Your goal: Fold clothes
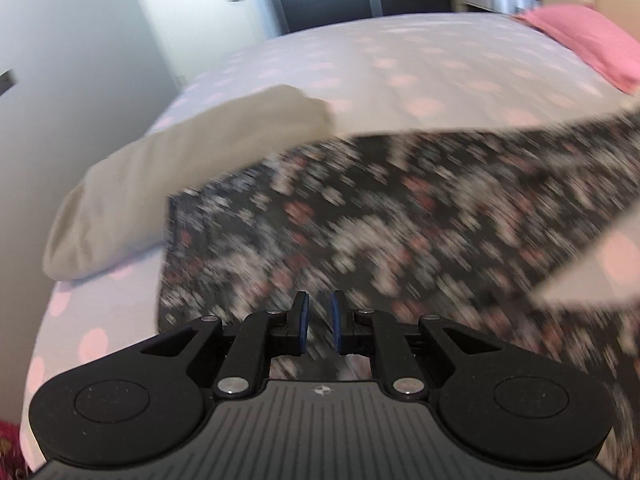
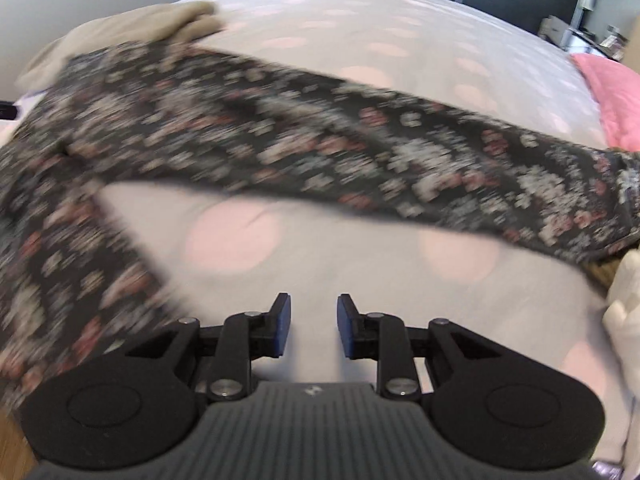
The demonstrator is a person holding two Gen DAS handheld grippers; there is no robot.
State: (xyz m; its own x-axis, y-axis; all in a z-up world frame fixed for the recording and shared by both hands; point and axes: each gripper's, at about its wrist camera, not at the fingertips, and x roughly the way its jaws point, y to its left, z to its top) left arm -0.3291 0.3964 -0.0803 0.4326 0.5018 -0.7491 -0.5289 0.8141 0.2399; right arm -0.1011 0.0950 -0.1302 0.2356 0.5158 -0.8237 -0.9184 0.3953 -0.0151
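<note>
Beige folded cloth (image 1: 180, 176) is seen beside the floral trousers (image 2: 320, 140), which are spread unfolded, legs splayed, on the dotted bed (image 2: 360, 20). The left gripper (image 1: 319, 316) is held narrowly parted over the trousers and the right gripper (image 2: 313, 320) wider over bare bedding, both empty; folding the trousers is judged outstanding.

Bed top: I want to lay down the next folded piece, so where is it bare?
Bare bedspread lies beyond the floral garment, toward the pink pillow, and between the garment's two legs before the right gripper. The beige garment crowds the left.
</note>
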